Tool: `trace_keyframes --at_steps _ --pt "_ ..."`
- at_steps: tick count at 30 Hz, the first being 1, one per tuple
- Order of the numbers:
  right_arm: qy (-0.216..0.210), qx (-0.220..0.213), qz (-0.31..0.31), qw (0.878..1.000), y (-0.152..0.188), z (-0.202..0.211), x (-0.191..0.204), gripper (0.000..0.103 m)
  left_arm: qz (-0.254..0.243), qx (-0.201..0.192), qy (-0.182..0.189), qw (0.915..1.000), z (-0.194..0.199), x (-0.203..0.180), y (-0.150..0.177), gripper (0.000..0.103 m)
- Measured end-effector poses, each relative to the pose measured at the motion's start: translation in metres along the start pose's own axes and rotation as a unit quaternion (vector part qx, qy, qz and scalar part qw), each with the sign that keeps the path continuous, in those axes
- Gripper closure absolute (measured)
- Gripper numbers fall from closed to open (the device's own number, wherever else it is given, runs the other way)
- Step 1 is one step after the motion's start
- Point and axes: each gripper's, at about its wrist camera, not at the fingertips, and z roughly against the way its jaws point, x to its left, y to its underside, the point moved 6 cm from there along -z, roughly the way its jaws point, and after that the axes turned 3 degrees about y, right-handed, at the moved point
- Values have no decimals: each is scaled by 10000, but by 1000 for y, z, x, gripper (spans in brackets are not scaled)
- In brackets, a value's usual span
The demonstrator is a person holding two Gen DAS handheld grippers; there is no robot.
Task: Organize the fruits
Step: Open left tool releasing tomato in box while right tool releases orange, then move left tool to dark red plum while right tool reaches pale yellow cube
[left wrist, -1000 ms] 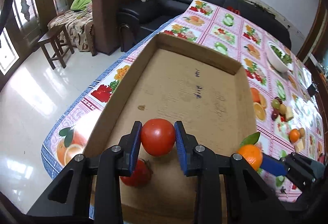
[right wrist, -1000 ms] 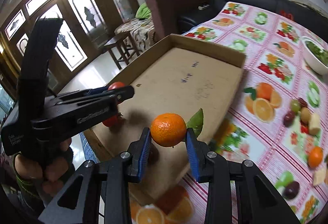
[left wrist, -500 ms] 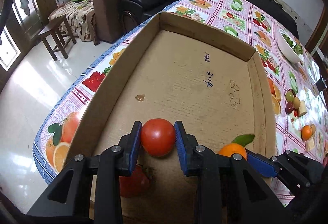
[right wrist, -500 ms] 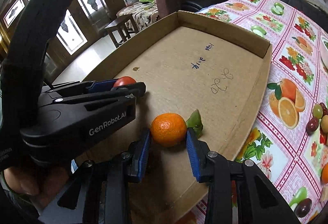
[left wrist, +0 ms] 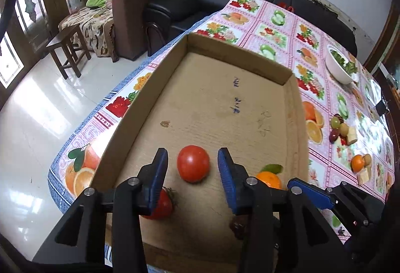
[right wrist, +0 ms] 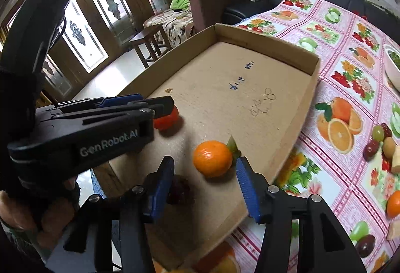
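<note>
Cardboard tray (left wrist: 155,88) sits on the fruit-print tablecloth (left wrist: 275,30), and both tools are over its near end. Furthest left on the tray floor a second red fruit (left wrist: 162,205) shows partly behind the left gripper's finger. The left gripper (left wrist: 192,168) has its blue pads spread, with a red tomato (left wrist: 193,166) resting on the cardboard between them, touching neither. To its right lies a dark small fruit (right wrist: 178,189), half hidden. Next, the right gripper (right wrist: 205,173) is likewise spread around an orange (right wrist: 212,158) with a green leaf, which sits on the tray floor near the right wall. Far right, loose fruits (right wrist: 382,140) remain on the cloth, and a white bowl (left wrist: 337,68) of greens stands beyond.
</note>
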Motion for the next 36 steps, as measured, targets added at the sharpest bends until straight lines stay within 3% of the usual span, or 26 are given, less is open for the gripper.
trace_keyframes --at_steps 15,36 --pt "57 -655 -630 9958 31 84 -46 50 -413 -265 206 9986 35 -49 8 63" --pt "943 -909 -2037 9702 111 149 -173 50 -966 -24 707 9928 40 -124 37 63"
